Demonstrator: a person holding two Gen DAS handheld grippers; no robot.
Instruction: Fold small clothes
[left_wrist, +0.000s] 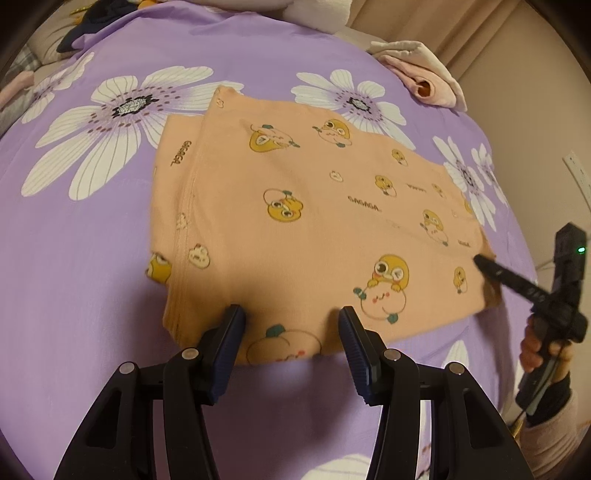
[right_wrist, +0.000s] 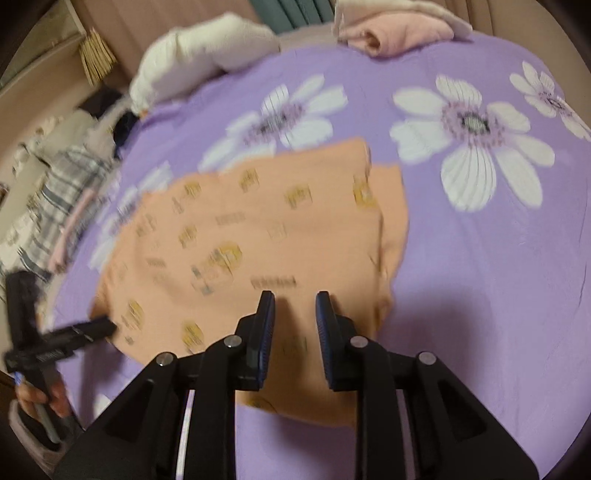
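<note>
We are looking down at the peach garment (left_wrist: 295, 206), printed with yellow cartoon figures and lying partly folded in the middle of the purple bedspread (left_wrist: 92, 277), one layer lapped over another along its left side. Our left gripper (left_wrist: 291, 314) is hovering at the garment's near edge with its fingers (left_wrist: 232, 332) spread wide and nothing between them. At the right of the left wrist view, our right gripper (left_wrist: 484, 263) is reaching in toward the garment's right corner, tip just at the cloth; from this side we cannot tell how its fingers are standing. The right wrist view is blurring heavily, but it is showing the right gripper (right_wrist: 295, 317) over the near part of the garment (right_wrist: 258, 240) with a narrow gap between its fingers (right_wrist: 266, 325) and no cloth pinched. In that same view the left gripper (right_wrist: 99, 328) is showing at the garment's left edge. At the far right edge of the bed a pink folded cloth (left_wrist: 424, 74) is sitting, well apart from the garment, and a white pillow (right_wrist: 199, 55) is lying at the far side.
</note>
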